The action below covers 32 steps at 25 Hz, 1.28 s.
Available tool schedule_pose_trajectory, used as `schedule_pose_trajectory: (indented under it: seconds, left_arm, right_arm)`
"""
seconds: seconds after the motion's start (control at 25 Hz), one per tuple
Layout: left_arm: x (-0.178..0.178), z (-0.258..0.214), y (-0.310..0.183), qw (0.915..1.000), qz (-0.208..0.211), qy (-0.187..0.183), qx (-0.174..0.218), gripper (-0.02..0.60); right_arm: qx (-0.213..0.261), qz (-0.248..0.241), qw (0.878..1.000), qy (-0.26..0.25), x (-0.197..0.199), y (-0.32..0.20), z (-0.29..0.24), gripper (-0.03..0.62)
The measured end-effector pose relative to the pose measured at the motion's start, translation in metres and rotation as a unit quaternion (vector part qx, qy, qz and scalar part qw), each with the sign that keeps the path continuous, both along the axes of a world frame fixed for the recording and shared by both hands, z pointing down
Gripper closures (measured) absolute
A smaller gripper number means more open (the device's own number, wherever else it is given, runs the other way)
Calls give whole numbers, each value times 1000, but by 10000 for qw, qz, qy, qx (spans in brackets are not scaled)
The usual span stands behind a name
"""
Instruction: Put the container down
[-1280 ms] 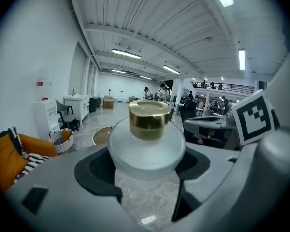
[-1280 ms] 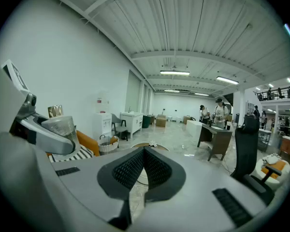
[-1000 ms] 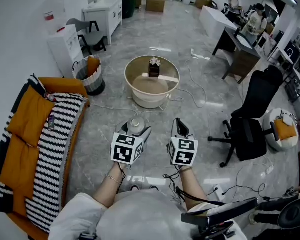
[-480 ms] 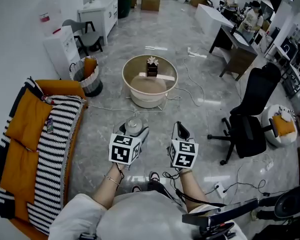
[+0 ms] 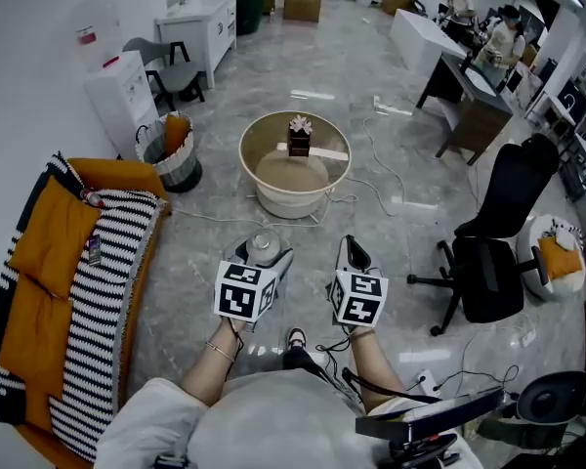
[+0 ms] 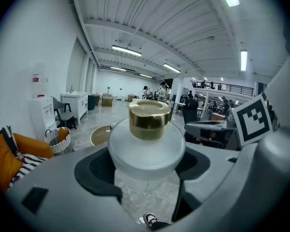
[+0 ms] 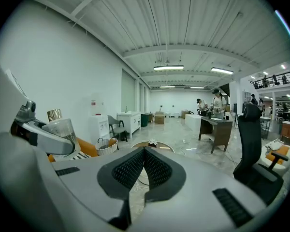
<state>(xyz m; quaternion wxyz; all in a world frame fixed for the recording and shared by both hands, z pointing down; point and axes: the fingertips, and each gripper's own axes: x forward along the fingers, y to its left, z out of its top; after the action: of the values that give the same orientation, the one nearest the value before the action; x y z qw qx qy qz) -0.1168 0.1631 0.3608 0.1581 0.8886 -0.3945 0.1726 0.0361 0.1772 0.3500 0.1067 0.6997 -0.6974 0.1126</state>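
My left gripper (image 5: 267,252) is shut on a frosted glass container (image 6: 146,151) with a gold cap (image 6: 149,118); it stands upright between the jaws. In the head view the container (image 5: 264,246) shows at the gripper's tip, held above the marble floor. My right gripper (image 5: 352,253) is beside it, shut with nothing between its pads (image 7: 144,170). From the right gripper view the container (image 7: 58,123) appears at the far left. Ahead on the floor stands a round beige table (image 5: 295,164) with a small dark box (image 5: 300,137) topped by a flower.
A sofa (image 5: 63,291) with orange cushions and a striped blanket is at the left. A wicker basket (image 5: 170,149) stands near it. A black office chair (image 5: 493,233) is at the right. Cables (image 5: 391,189) trail over the floor. People work at desks (image 5: 469,86) far back.
The view has shifted slightly as the person steps; a shoe now shows below the grippers. Both grippers keep their places and the container stays held.
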Motion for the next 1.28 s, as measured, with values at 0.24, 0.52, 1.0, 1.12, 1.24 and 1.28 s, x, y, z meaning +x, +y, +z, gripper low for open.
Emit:
schedule_pose_trajectory:
  seconds: [0.24,0.52,1.0,1.12,1.24,1.28]
  left_arm:
    - [25,-2,-46,9999,-167,6,14,244]
    - [62,-11,-90,9996,-267,13,49,244]
    - [104,-16,-156,9984,-555,-30,99,244]
    - [108,-18,-169,9979,-627,-40,146,244]
    - [111,-21,-179,9970,-739,-64,230,244]
    - [111,-22,-182,9967,-772,-66,248,244]
  right_arm:
    - [47,-68,10000,-49,35,-50,-4,571]
    - [48,-174,9998,-111,72,-99,-10,571]
    - [26,-359,9991,-236,126,-165,-6,571]
    - [46,-358,9990,-275,136,-177,-5,571]
    - [51,-398,9987,-329,141,-188,-4,571]
    - [56,-414,9986,-336,141,-191,-3,571]
